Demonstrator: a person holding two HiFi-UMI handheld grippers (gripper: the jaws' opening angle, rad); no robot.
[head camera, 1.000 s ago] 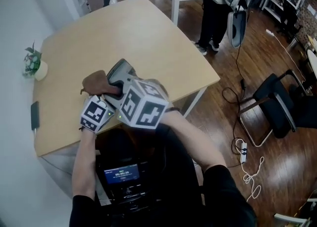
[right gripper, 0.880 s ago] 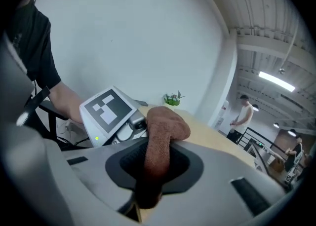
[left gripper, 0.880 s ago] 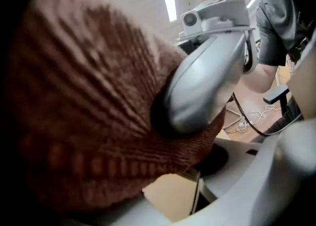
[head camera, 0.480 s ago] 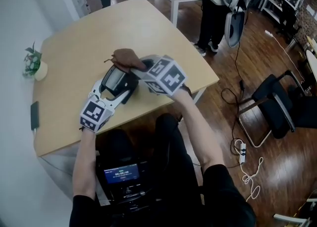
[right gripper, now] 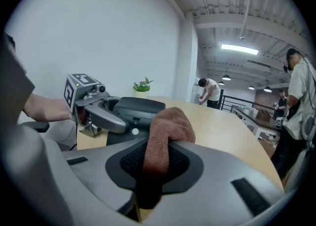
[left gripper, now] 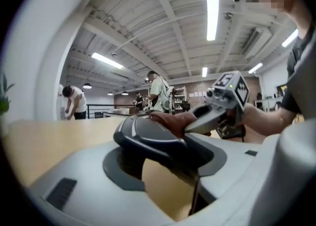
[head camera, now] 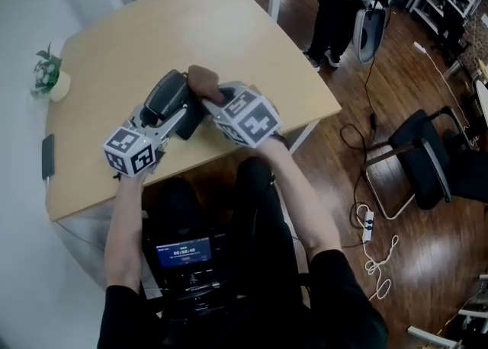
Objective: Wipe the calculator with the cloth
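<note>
**While the left gripper [head camera: 172, 114] grips the calculator [head camera: 164, 97], the cloth [head camera: 204, 81] meets its far end**

Held over the near part of the table [head camera: 152, 27], the calculator runs lengthwise from the left jaws, which have just been closing on its sides. A wipe would likely travel back along that axis. The right gripper [head camera: 216, 96], coming from the right, pinches the cloth. The head view leaves both grips unclear. The left gripper view shows cloth touching the calculator's top, and the right gripper view shows it clamped between the pads [right gripper: 180, 163]
</note>
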